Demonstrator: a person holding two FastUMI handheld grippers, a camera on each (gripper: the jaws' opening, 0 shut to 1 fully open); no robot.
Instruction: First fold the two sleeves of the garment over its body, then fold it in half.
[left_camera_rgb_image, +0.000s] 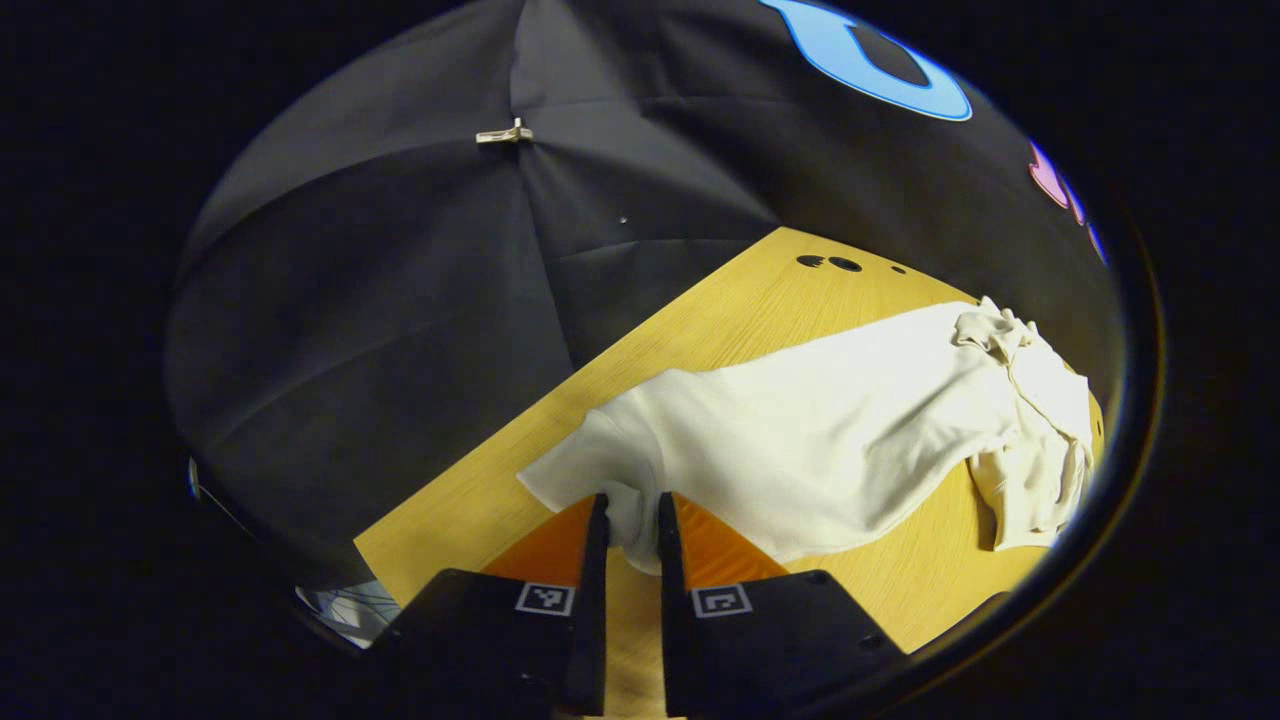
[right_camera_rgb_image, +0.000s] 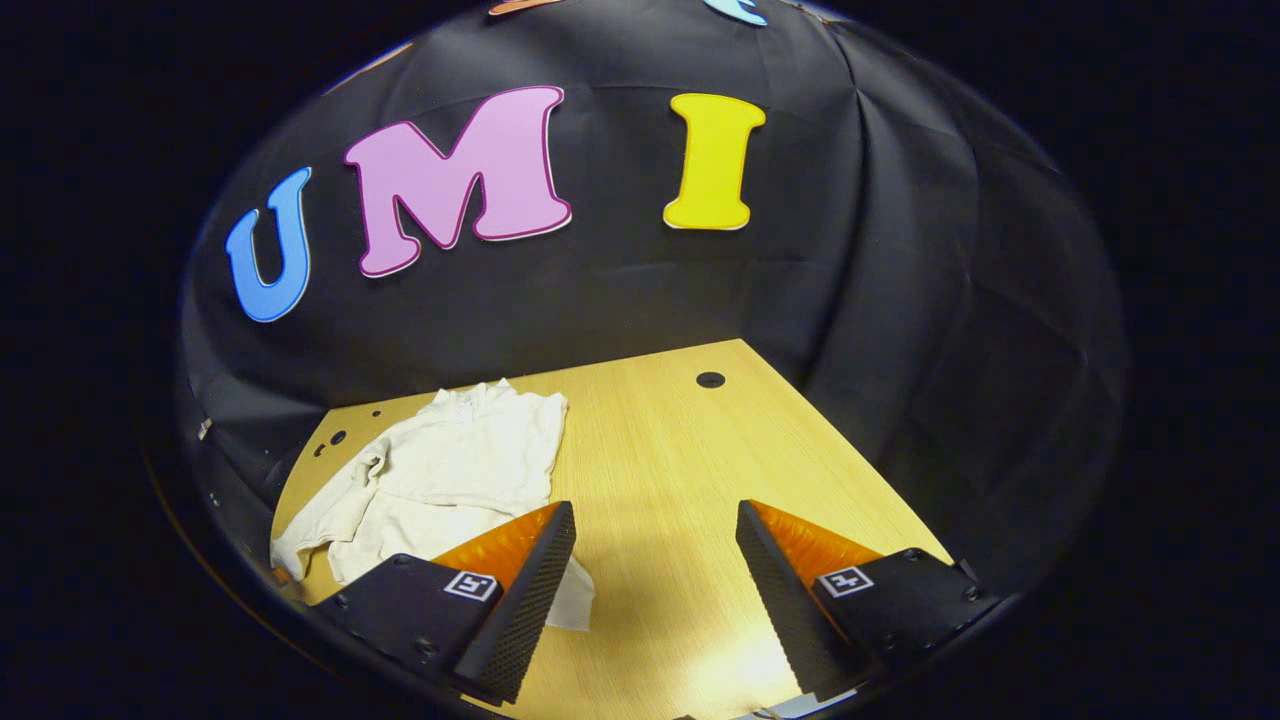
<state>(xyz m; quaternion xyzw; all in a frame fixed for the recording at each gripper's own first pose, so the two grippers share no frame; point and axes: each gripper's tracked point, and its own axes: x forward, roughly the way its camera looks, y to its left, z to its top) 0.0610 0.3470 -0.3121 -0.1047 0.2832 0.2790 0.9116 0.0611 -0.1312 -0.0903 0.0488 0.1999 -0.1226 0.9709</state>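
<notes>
In the left gripper view, the left tongs (left_camera_rgb_image: 632, 530) sit at 6 o'clock, nearly closed, with a fold of the cream garment (left_camera_rgb_image: 800, 440) pinched between the two fingers. The cloth runs from that pinch up toward 3 o'clock across the wooden desk (left_camera_rgb_image: 700, 320), where a sleeve (left_camera_rgb_image: 1030, 420) lies bunched and twisted beside the body rather than laid over it. From this angle I cannot tell which edge of the garment is in the pinch.

In the right gripper view, the right tongs (right_camera_rgb_image: 650, 560) stand wide apart at 6 o'clock with nothing between them, over bare desk (right_camera_rgb_image: 680, 450). The garment (right_camera_rgb_image: 450, 470) lies toward 9 o'clock, rumpled, one corner reaching under the nearer finger.

By my reading, the sleeve-folding step is in hand and neither sleeve looks squarely folded yet. The next move likely calls for the left tongs to carry their pinch across the body and lay it flat, and for the right tongs to come over to the garment and take the other sleeve.
</notes>
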